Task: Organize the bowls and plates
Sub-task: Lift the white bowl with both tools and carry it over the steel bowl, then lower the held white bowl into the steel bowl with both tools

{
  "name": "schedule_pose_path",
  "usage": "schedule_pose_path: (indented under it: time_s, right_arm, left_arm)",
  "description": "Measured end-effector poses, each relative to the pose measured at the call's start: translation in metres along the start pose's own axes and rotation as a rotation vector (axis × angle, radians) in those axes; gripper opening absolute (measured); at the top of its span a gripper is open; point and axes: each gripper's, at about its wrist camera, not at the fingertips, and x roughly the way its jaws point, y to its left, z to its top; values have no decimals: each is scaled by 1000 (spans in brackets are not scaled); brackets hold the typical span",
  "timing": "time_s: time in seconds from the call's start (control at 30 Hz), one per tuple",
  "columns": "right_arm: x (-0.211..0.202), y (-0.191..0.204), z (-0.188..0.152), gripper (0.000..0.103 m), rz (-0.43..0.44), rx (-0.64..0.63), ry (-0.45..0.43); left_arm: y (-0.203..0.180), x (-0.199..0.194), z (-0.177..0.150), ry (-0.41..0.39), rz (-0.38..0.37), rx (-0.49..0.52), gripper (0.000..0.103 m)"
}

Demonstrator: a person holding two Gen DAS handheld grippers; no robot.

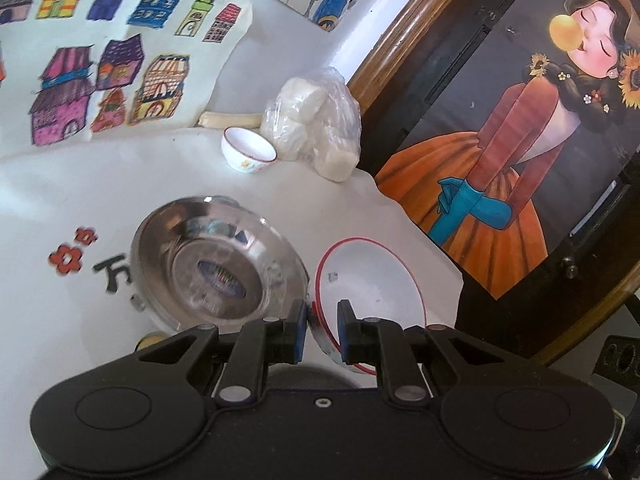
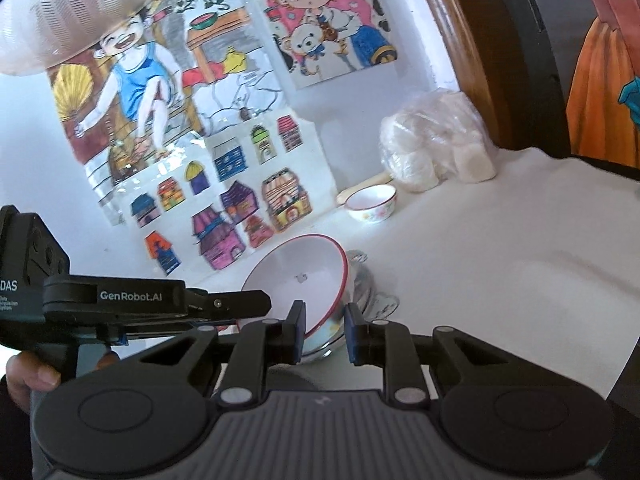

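In the left wrist view the left gripper [image 1: 322, 330] sits at lower centre with its jaws only narrowly parted, straddling the near rim of the red-rimmed white bowl [image 1: 370, 280]. Whether the pads actually pinch the rim cannot be told. The bowl is tilted steeply, and a steel bowl [image 1: 216, 264] lies just to its left in the middle of the frame, touching or nearly so.

In the right wrist view the right gripper [image 2: 323, 330] is at lower centre, jaws apart with nothing between them but air in front of the same tilted bowl [image 2: 296, 276], which there leans on the steel bowl [image 2: 360, 280].

The main risk is a thin, one-sided hold on a slick rim: if the bowl pivots about the pads it could slip, clatter against the steel bowl, or roll off across the white counter [image 2: 500, 280].

A small floral bowl [image 1: 248, 154] and a bag of white buns [image 1: 316, 128] sit in the upper middle, well apart, so a wide swing could still reach them.
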Motion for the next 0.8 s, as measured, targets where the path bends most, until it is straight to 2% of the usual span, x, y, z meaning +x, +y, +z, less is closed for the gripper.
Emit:
schedule_pose_path:
  time_s: [0.4,0.8]
  right_arm:
    - [-17,5,-36,23,32,28,81]
    - [-14,11,-50,24,41,13,160]
  left_arm:
    - [10,-18,-35,89,3,6,17]
    - [17,-20,-45,154,36,-11,17]
